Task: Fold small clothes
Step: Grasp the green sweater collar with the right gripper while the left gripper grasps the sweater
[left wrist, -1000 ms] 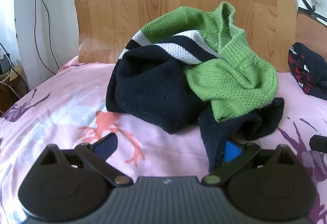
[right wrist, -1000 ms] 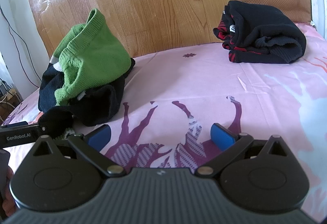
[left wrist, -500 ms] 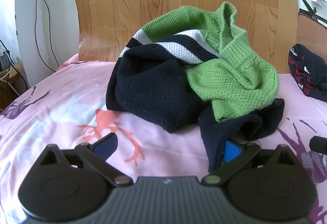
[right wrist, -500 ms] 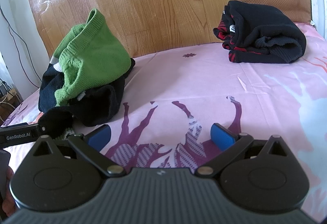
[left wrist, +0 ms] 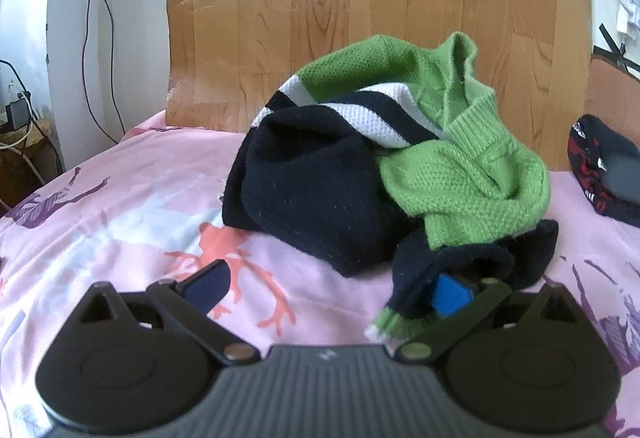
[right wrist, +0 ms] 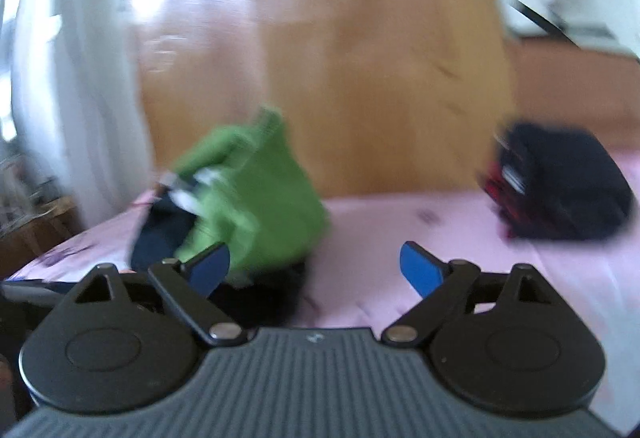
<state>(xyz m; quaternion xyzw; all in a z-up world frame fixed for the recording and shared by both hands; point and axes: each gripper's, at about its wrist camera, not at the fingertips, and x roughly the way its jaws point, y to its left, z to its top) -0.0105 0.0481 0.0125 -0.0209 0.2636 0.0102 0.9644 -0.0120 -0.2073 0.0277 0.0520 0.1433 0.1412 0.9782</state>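
Observation:
A crumpled green, navy and white knit sweater (left wrist: 384,174) lies heaped on the pink bedsheet (left wrist: 120,206) against the wooden headboard. My left gripper (left wrist: 328,288) is open; a navy sleeve end with a green cuff (left wrist: 404,302) drapes over its right fingertip (left wrist: 450,296), lifted off the sheet. My right gripper (right wrist: 316,272) is open and empty, to the right of the sweater (right wrist: 256,198); that view is motion-blurred.
A folded dark garment with red trim (right wrist: 560,182) lies at the right by the headboard (left wrist: 360,18), also in the left wrist view (left wrist: 600,166). Cables hang on the white wall (left wrist: 88,18) at left.
The left gripper has risen, lifting the sleeve end so its green cuff shows. The right gripper has swung quickly leftward toward the sweater.

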